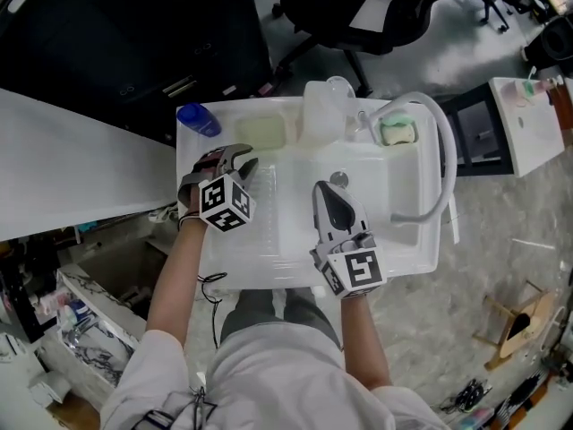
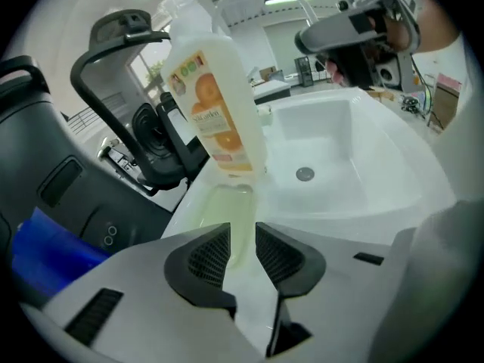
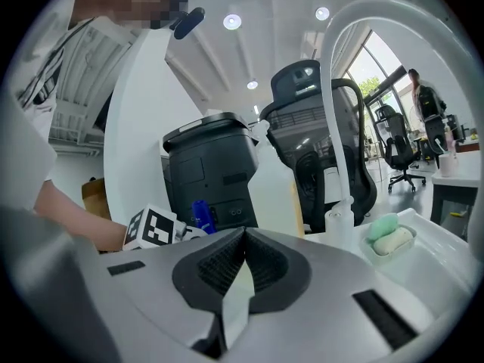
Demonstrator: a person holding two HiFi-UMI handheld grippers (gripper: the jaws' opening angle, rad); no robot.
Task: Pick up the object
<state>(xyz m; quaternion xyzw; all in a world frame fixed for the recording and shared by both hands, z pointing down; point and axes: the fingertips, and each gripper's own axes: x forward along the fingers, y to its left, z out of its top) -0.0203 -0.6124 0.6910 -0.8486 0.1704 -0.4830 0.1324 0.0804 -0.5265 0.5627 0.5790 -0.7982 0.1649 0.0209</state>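
I see a pale grey speckled floor (image 1: pixel 501 240) below. A black office chair (image 1: pixel 358 7) stands at the far side, with a black cabinet (image 1: pixel 134 34) to its left and a long white panel (image 1: pixel 72 164) running off to the left edge. A small white side table (image 1: pixel 528 124) sits to the right. In the right gripper view, round ceiling lights (image 3: pixel 232 21) glow, and tall windows (image 3: pixel 378 59) let in daylight behind more office chairs (image 3: pixel 397 138).

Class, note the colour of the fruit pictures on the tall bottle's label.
Orange; the label shows best in the left gripper view.
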